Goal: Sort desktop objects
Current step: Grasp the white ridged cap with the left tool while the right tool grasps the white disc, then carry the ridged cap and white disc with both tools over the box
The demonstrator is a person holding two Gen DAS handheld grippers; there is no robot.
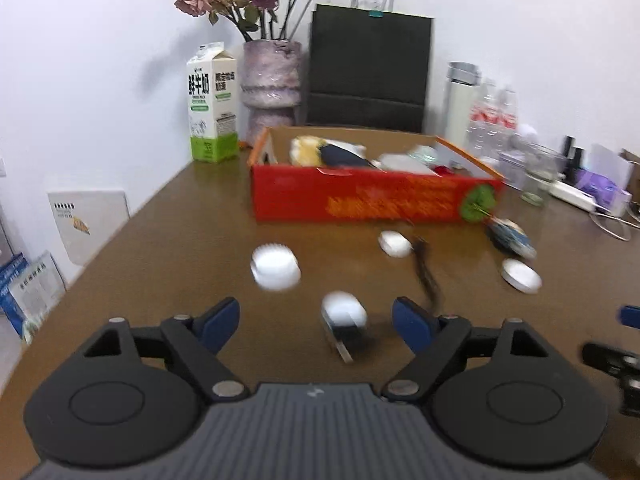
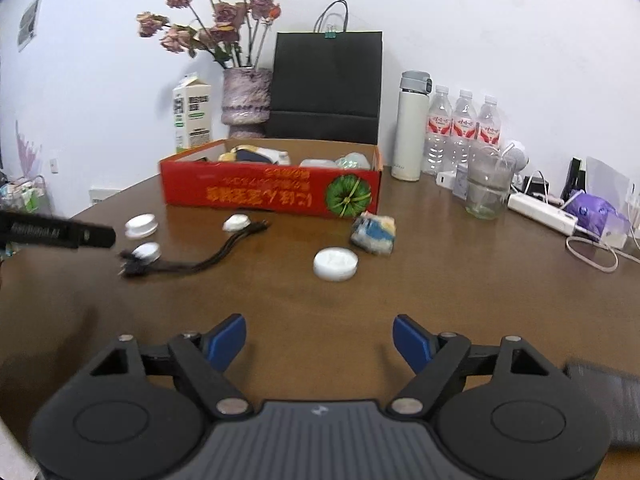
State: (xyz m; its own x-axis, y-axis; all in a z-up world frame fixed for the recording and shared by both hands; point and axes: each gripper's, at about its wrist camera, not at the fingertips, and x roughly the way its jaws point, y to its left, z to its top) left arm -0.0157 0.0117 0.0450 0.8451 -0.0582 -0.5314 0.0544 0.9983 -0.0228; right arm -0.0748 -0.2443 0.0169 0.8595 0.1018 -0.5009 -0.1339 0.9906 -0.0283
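Grippers both spread wide, nothing clasped. Left gripper (image 1: 316, 320): small white-and-black object (image 1: 344, 318) lies on the bench (image 1: 168, 240) between its fingers, untouched; white jar (image 1: 275, 266) just ahead-left. Right gripper (image 2: 319, 344): white round tin (image 2: 335, 264) ahead, blue-white packet (image 2: 374, 233) beyond it, red box (image 2: 272, 192) farther back, black cable (image 2: 192, 262) ahead-left.

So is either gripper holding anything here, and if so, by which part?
Nothing is held. The left gripper is open, a small white object lying between its fingers ungripped; the right gripper is open over bare table.
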